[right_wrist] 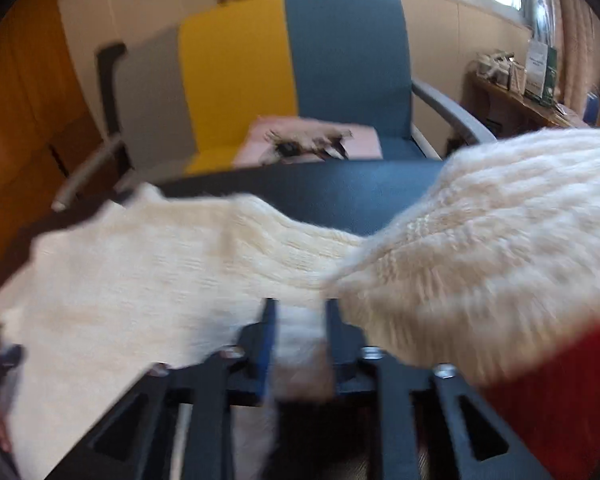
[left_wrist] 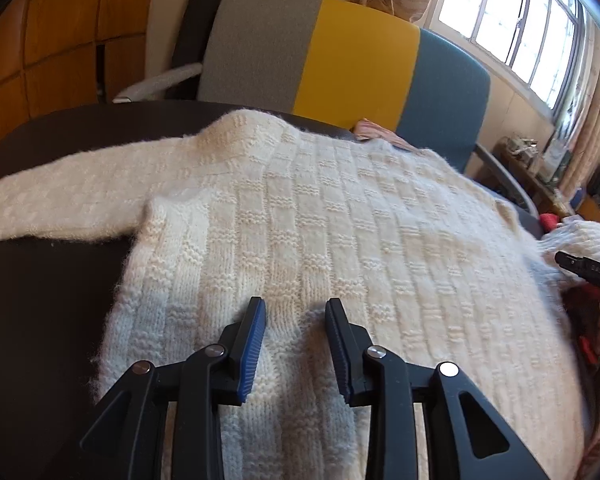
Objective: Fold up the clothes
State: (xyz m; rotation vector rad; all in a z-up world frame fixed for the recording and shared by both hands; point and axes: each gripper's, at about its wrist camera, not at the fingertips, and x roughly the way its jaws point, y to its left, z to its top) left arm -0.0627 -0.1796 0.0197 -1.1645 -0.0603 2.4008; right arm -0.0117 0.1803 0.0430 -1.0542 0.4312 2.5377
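Note:
A cream chunky-knit sweater (left_wrist: 340, 220) lies spread flat on the dark table (left_wrist: 40, 300), with one sleeve (left_wrist: 60, 204) stretched out to the left. My left gripper (left_wrist: 296, 308) stands open with its tips down on the sweater's body near the hem. The right gripper's fingertip (left_wrist: 566, 260) shows at the right edge, beside the other sleeve's cuff. In the blurred right wrist view the sweater (right_wrist: 140, 272) fills the left. The other sleeve (right_wrist: 500, 240) humps up on the right. My right gripper (right_wrist: 300, 308) is open, with white knit lying in the gap between its fingers.
A grey, yellow and blue chair (right_wrist: 340, 60) stands behind the table's far edge (right_wrist: 340, 196), with a pink cloth (right_wrist: 312, 140) on its seat. Something red (right_wrist: 560, 400) sits low at the right. A cluttered shelf (right_wrist: 520, 92) runs under the window.

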